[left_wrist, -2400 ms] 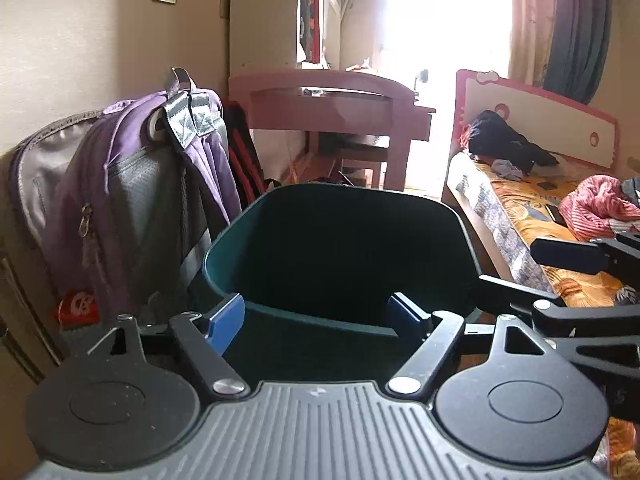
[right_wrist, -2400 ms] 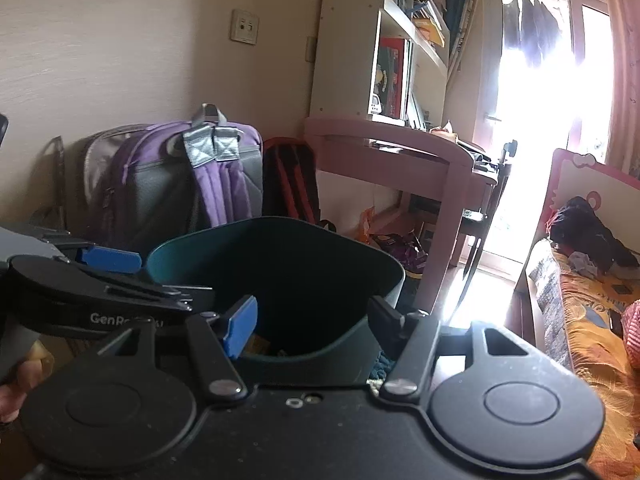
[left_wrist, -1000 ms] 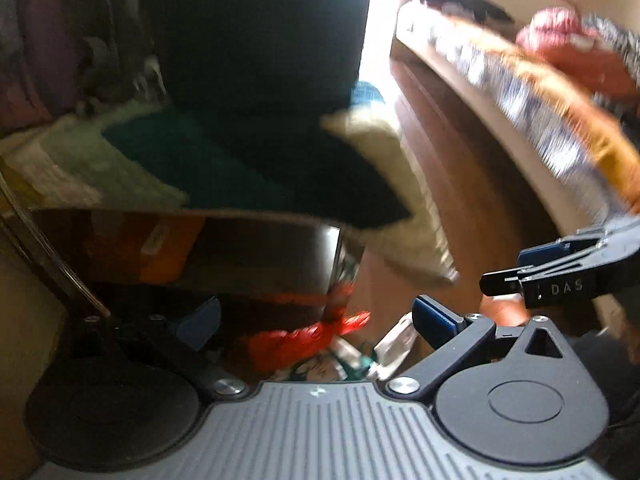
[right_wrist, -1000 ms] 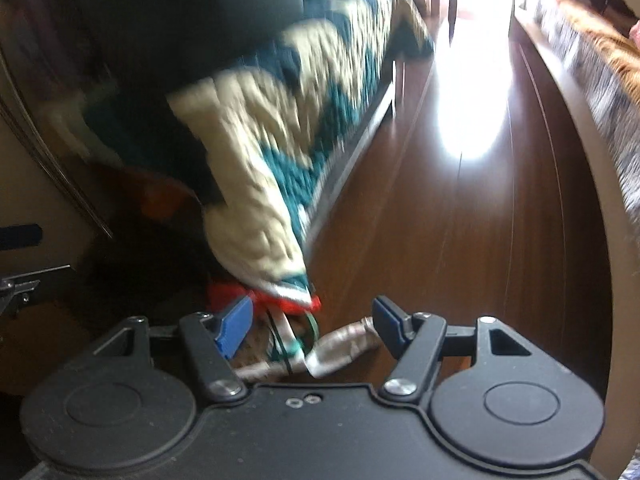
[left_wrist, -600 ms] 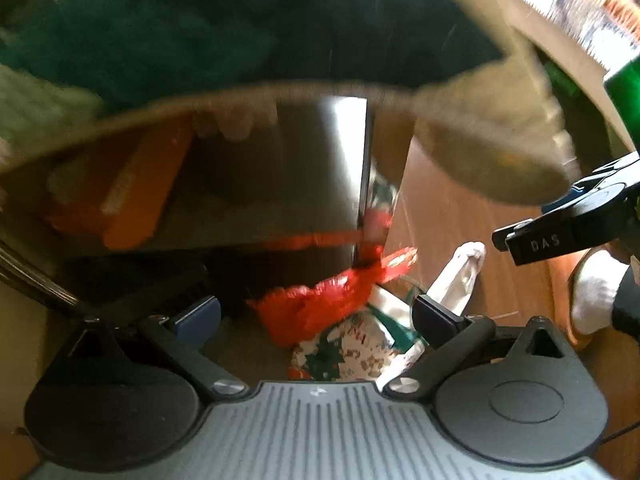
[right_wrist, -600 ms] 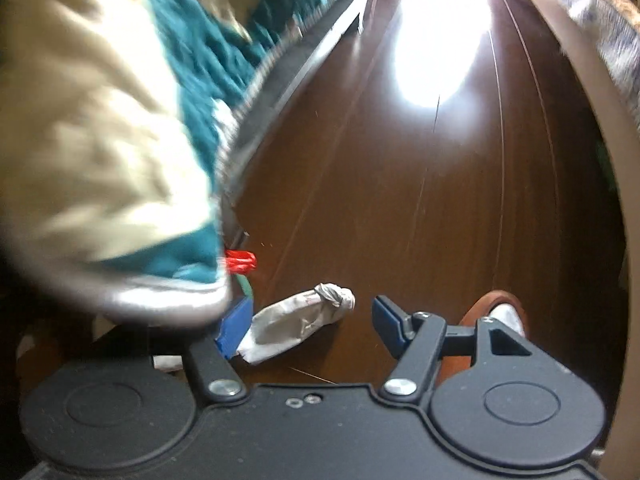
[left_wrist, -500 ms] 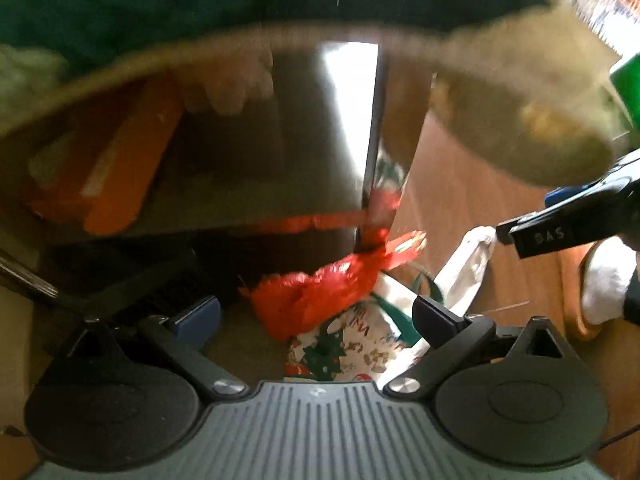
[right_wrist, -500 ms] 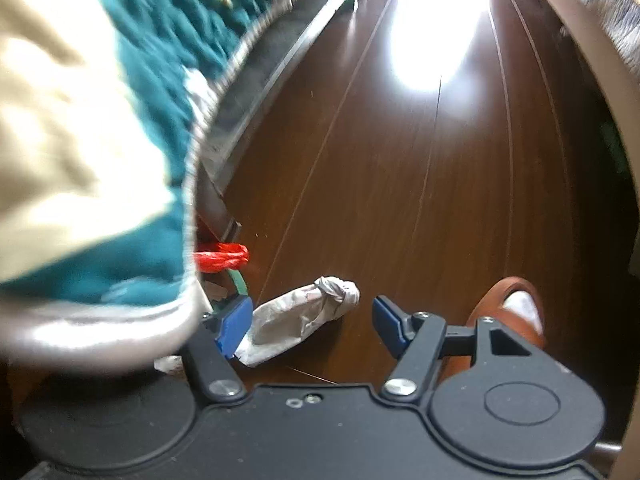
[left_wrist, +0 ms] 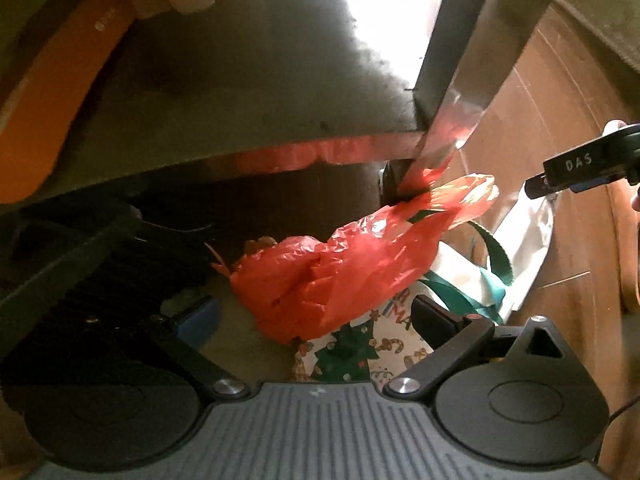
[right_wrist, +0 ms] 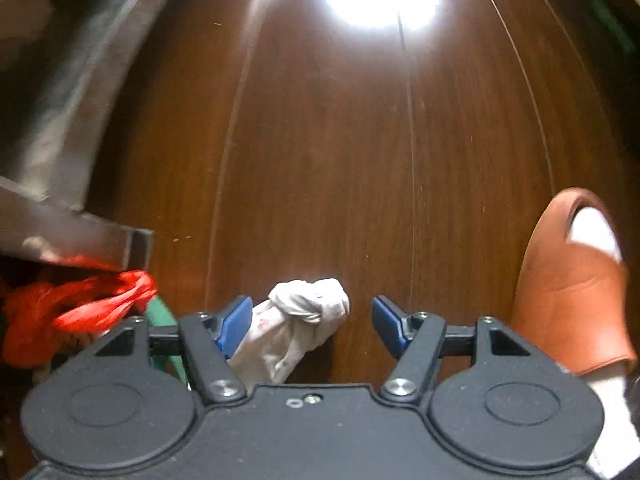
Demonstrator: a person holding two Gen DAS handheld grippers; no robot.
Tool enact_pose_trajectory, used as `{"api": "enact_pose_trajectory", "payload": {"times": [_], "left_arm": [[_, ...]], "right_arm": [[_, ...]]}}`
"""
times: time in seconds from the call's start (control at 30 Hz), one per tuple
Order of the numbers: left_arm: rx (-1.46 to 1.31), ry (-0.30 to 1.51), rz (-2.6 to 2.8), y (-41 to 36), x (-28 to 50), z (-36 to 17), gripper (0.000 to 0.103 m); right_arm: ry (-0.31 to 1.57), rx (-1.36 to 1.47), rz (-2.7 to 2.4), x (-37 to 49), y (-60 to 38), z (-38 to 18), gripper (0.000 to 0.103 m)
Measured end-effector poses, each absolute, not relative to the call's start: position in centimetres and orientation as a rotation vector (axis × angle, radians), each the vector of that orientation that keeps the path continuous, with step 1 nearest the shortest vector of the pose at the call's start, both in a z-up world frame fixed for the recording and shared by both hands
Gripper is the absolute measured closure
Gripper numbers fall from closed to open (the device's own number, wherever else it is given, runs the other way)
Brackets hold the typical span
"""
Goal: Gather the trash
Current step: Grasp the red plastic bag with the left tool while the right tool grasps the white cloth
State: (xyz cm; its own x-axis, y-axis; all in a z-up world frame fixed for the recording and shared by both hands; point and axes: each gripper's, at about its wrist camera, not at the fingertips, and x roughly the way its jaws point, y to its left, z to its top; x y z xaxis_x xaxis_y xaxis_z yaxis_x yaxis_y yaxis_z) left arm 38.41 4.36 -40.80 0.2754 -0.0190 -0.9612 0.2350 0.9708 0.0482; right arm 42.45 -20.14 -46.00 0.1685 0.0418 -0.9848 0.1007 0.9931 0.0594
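A crumpled red plastic bag (left_wrist: 340, 272) lies on the floor by a metal leg, on top of a Christmas-patterned gift bag (left_wrist: 360, 354) with green ribbon handles (left_wrist: 494, 264). My left gripper (left_wrist: 316, 316) hangs open just above them, with the red bag between its fingers and not pinched. Beside them lies a knotted white bag (right_wrist: 300, 328). My right gripper (right_wrist: 312, 326) points down over it, open, the knot between the blue pads and nearer the left one. The red bag (right_wrist: 80, 308) shows at the left of the right wrist view.
A shiny metal furniture leg (left_wrist: 460, 80) and low frame (right_wrist: 72, 232) stand right behind the litter. An orange object (left_wrist: 48, 120) and a dark ribbed thing (left_wrist: 80, 264) lie under the frame. A person's foot in a brown slipper (right_wrist: 572, 280) rests on the dark wooden floor (right_wrist: 360, 140).
Both grippers have dropped from the bin's height down to the floor. The red bag and the white bag now sit larger and closer between the fingers. Neither jaw has shut.
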Motion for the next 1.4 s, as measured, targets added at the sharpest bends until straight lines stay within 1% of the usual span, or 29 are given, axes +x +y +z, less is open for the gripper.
{"api": "enact_pose_trajectory", "payload": {"times": [0.1, 0.17, 0.23, 0.3, 0.37, 0.4, 0.43, 0.47, 0.5, 0.53, 0.57, 0.6, 0.67, 0.7, 0.77, 1.03, 1.27, 1.4], "left_arm": [[0.160, 1.300, -0.175, 4.6, 39.1, -41.9, 0.008], [0.145, 1.315, -0.175, 4.5, 39.5, -42.5, 0.021], [0.138, 1.327, -0.170, 4.5, 39.7, -43.0, 0.028], [0.128, 1.323, -0.162, 4.7, 39.8, -43.1, 0.031], [0.104, 1.323, -0.166, 5.0, 40.0, -43.0, 0.051], [0.089, 1.329, -0.163, 5.2, 40.1, -43.0, 0.056], [0.079, 1.334, -0.160, 5.3, 40.2, -43.0, 0.066], [0.070, 1.333, -0.153, 5.5, 40.2, -42.9, 0.071], [0.060, 1.328, -0.146, 5.7, 40.2, -42.9, 0.073], [0.052, 1.322, -0.142, 5.8, 40.2, -42.8, 0.079], [0.046, 1.319, -0.137, 5.8, 40.2, -42.7, 0.085], [0.042, 1.317, -0.128, 5.9, 40.2, -42.6, 0.086], [0.031, 1.314, -0.118, 6.3, 40.2, -42.4, 0.091], [0.026, 1.310, -0.115, 6.4, 40.2, -42.3, 0.092], [0.017, 1.306, -0.106, 6.7, 40.1, -41.9, 0.094], [0.029, 1.300, -0.064, 7.8, 39.8, -39.5, 0.096], [0.039, 1.261, -0.050, 7.7, 38.2, -35.6, 0.100], [0.015, 1.232, -0.044, 7.8, 36.9, -33.0, 0.100]], "right_arm": [[1.418, 0.203, -0.070, 42.7, -21.3, -47.2, 0.037], [1.429, 0.236, -0.084, 42.8, -21.7, -47.8, 0.037], [1.437, 0.243, -0.089, 42.8, -21.8, -48.4, 0.037], [1.442, 0.238, -0.086, 42.7, -22.0, -48.6, 0.037], [1.431, 0.229, -0.086, 42.6, -22.0, -48.6, 0.039], [1.429, 0.227, -0.081, 42.7, -21.9, -48.7, 0.040], [1.429, 0.226, -0.072, 42.7, -21.8, -48.7, 0.040], [1.425, 0.221, -0.066, 42.7, -21.5, -48.6, 0.041], [1.418, 0.208, -0.063, 42.6, -21.4, -48.5, 0.041], [1.413, 0.189, -0.059, 42.7, -21.2, -48.4, 0.042], [1.410, 0.173, -0.052, 42.5, -21.0, -48.3, 0.056], [1.411, 0.159, -0.048, 42.4, -20.9, -48.2, 0.066], [1.417, 0.147, -0.050, 42.1, -20.6, -47.9, 0.068], [1.418, 0.143, -0.046, 42.1, -20.6, -47.5, 0.069], [1.419, 0.108, -0.044, 41.8, -20.3, -47.4, 0.075], [1.367, 0.006, -0.008, 41.6, -20.1, -43.9, 0.078], [1.293, 0.002, 0.023, 40.0, -19.9, -39.5, 0.079], [1.260, -0.003, 0.039, 38.6, -19.8, -37.7, 0.079]]}}
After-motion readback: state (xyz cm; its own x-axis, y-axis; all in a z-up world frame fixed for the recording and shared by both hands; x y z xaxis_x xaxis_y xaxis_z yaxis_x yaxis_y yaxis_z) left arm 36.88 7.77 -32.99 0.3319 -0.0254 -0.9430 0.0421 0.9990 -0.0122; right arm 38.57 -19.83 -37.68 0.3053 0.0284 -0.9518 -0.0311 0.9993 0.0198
